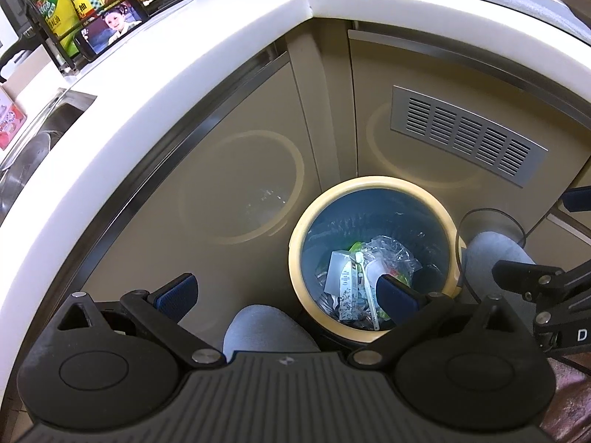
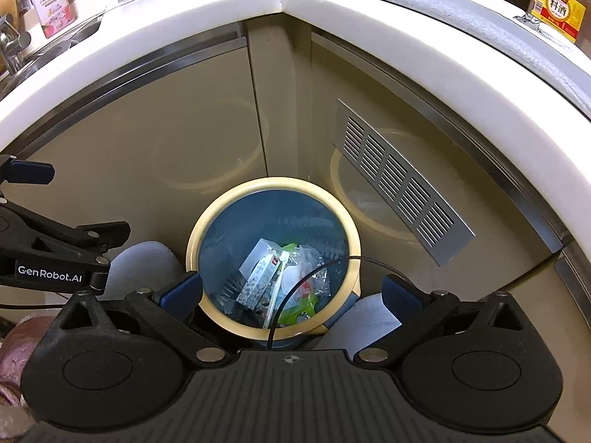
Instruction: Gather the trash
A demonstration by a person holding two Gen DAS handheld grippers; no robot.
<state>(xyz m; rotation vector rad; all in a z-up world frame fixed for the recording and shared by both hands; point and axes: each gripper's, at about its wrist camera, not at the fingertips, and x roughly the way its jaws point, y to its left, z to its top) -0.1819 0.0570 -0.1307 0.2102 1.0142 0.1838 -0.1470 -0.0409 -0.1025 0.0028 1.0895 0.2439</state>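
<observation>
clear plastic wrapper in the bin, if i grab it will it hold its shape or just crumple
The clear plastic wrapper looks thin and heavily creased, so it would likely crumple and flop instead of holding shape. It lies loosely on top of the other trash in the bin, which suggests it is very light. Its glossy film may slip between the fingers unless they pinch a bunched fold.

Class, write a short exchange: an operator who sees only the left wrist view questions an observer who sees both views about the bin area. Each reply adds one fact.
Operator: Is the right gripper holding trash?
Observer: No, the right gripper has its fingers wide apart, nothing between them, pointing down at the bin.
Operator: What stands at the counter's right end?
Observer: A bottle with a yellow label.
</observation>
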